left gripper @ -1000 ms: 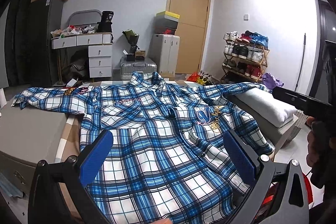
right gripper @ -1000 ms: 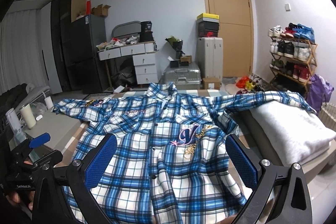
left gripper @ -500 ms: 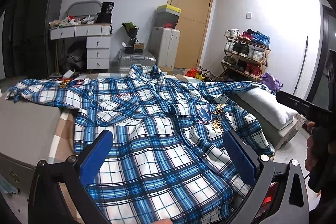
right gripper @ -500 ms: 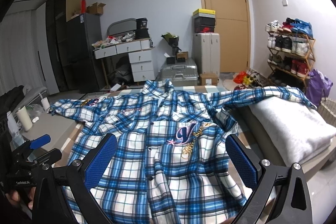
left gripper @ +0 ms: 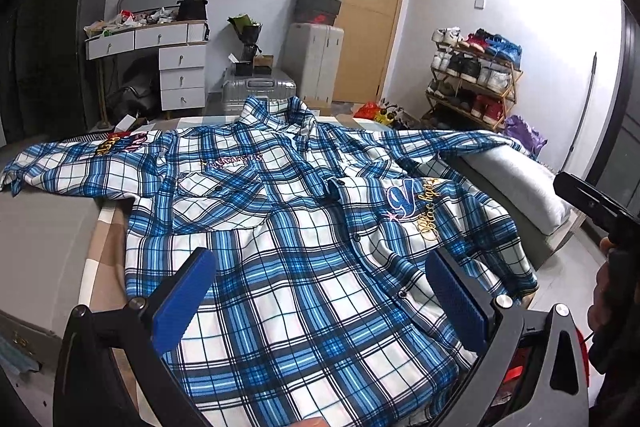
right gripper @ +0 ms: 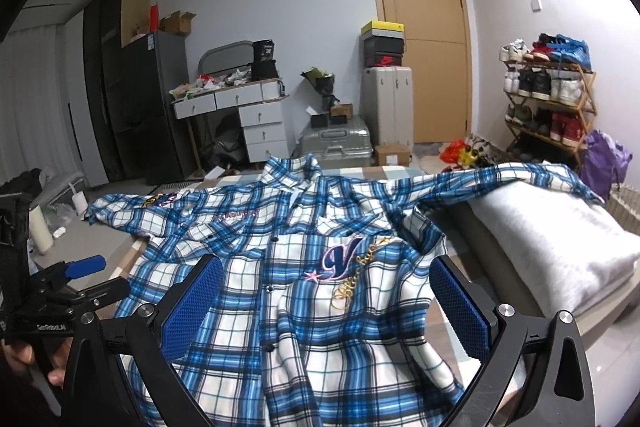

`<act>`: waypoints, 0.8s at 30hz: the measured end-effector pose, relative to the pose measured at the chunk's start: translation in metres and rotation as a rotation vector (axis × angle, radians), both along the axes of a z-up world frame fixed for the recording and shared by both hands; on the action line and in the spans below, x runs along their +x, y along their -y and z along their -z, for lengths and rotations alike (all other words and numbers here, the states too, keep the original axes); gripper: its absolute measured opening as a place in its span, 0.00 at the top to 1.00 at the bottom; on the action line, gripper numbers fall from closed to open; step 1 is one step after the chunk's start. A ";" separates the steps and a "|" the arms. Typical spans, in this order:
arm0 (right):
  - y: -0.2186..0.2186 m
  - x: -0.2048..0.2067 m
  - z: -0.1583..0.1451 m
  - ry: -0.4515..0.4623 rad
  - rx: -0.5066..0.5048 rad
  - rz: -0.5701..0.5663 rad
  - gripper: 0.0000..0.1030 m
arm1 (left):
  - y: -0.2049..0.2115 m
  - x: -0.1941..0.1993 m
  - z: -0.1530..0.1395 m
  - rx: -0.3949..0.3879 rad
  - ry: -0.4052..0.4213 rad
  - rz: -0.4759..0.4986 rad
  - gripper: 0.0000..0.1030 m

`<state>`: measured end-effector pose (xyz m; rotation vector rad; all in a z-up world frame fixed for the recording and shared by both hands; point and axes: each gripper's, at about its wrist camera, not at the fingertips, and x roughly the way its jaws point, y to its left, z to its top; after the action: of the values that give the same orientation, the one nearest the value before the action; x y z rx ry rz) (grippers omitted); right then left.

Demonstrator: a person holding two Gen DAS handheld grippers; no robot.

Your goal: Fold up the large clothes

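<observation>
A blue-and-white plaid shirt [left gripper: 304, 227] lies spread front-up on the bed [left gripper: 48, 227], buttoned, its long axis running from the hem nearest the cameras up to the collar [left gripper: 276, 111] at about 12 o'clock, toward the far wall. One sleeve stretches out toward 9 o'clock over the grey cover; the other reaches toward 2 o'clock and drapes over the grey pillow [right gripper: 552, 239]. An embroidered letter patch [right gripper: 340, 255] sits on the chest panel toward 1 o'clock in the right wrist view. The left gripper [left gripper: 320, 301] hovers above the lower part of the shirt with its blue-padded fingers [left gripper: 184, 299] spread wide, nothing between them. The right gripper [right gripper: 326, 309] likewise hangs over the shirt's lower front, its pads [right gripper: 460, 307] far apart and empty. In the right wrist view the other tool shows at 8 o'clock, beside the shirt's side edge, held by a hand [right gripper: 24, 359].
</observation>
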<state>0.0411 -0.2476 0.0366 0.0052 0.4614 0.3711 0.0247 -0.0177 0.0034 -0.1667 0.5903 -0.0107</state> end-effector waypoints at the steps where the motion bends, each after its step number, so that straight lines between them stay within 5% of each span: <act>1: 0.002 0.001 0.001 -0.002 0.000 -0.001 0.00 | 0.001 0.002 0.000 0.006 -0.006 0.000 0.01; 24: 0.027 0.063 -0.012 -0.023 -0.030 0.094 0.00 | -0.020 0.047 -0.005 0.006 -0.028 0.006 0.01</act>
<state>0.1039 -0.2743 0.0488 0.0020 0.4877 0.2716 0.0714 0.0021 0.0082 -0.1590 0.6189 -0.0127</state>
